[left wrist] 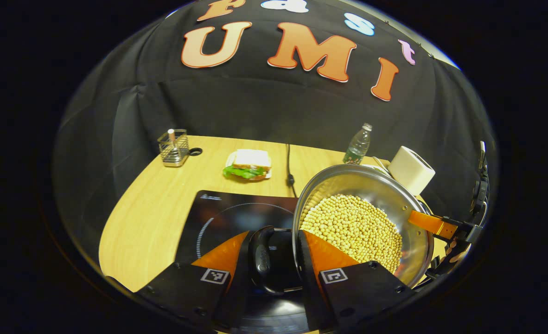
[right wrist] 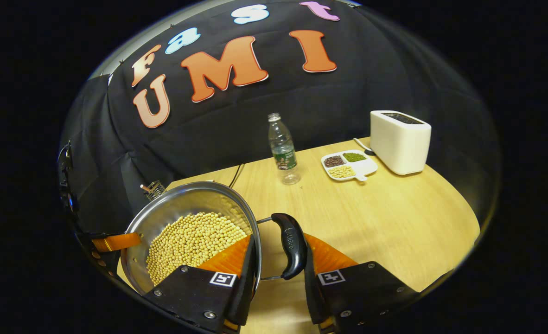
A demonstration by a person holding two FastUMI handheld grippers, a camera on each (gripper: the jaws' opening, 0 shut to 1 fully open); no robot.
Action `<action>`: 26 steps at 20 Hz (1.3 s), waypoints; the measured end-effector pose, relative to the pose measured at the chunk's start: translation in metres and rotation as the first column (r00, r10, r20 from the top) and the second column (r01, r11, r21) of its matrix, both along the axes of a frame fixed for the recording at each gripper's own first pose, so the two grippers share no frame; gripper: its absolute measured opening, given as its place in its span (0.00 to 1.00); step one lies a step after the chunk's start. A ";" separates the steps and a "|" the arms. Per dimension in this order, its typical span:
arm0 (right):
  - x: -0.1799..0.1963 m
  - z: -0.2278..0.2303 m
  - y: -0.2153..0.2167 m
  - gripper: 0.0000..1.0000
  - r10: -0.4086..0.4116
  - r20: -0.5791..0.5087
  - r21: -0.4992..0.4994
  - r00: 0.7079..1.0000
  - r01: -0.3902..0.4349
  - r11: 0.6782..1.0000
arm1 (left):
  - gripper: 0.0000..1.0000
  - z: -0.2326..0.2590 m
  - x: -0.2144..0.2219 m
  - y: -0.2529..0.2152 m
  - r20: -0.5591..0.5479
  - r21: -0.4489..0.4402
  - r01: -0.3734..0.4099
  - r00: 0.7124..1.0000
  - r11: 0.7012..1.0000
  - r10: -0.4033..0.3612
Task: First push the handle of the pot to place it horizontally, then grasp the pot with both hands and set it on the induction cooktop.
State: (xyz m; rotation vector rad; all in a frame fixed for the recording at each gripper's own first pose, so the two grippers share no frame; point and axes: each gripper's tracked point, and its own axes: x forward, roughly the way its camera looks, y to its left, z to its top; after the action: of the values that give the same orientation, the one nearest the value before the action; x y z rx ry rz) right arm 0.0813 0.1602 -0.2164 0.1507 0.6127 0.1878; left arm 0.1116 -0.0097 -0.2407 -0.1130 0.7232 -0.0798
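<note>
- The pot (left wrist: 362,222), heaped with pale beans (left wrist: 355,229), hangs tilted between the two tools, part of it over the induction cooktop (left wrist: 218,218) at the surface's (left wrist: 135,232) near-left edge; I judge it is not yet set down.
- Risk: the beans lie high toward the near wall, so an uneven lowering, one side dropping before the other, could spill them over the rim.
- Risk: each grasp pinches the thin wall and loop handle rather than cradling them, so a heavy pot could pivot or slip out.
- Risk: it could land off-centre on the cooktop's ring.
- The left hand-held gripper (left wrist: 274,266) is narrowly parted, one finger (left wrist: 322,253) inside the rim against the beans, the other (left wrist: 227,255) outside the black loop handle (left wrist: 262,260); it looks clamped on handle and wall together.
- The right hand-held gripper (right wrist: 274,266) mirrors this at the opposite handle (right wrist: 290,246), one finger inside the pot, one outside the handle, closed down to that width.
- The bottle (right wrist: 282,148), bean tray (right wrist: 348,166) and toaster (right wrist: 400,141) stand toward the far-right edge, well apart.
</note>
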 end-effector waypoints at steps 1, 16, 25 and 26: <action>-0.002 -0.002 0.012 0.49 0.010 -0.008 0.007 1.000 -0.010 1.000 | 0.57 0.000 -0.001 0.013 -0.008 0.001 -0.007 1.000 1.000 0.007; -0.015 -0.025 0.121 0.49 0.062 -0.059 0.038 0.996 -0.059 0.998 | 0.58 -0.032 -0.003 0.130 -0.054 -0.034 -0.074 0.996 0.997 0.072; -0.013 -0.033 0.124 0.51 0.065 -0.074 0.050 0.995 -0.061 0.997 | 0.57 -0.033 -0.002 0.134 -0.037 -0.026 -0.063 0.997 0.998 0.062; -0.012 -0.032 0.124 0.53 0.068 -0.068 0.046 0.995 -0.065 0.997 | 0.57 -0.035 -0.002 0.134 -0.035 -0.029 -0.068 0.997 0.997 0.067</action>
State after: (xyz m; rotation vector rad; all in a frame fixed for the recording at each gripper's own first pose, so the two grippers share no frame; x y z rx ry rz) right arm 0.0689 0.2838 -0.2483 0.1801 0.6834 0.2610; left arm 0.1096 0.1242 -0.2753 -0.1674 0.7518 -0.0244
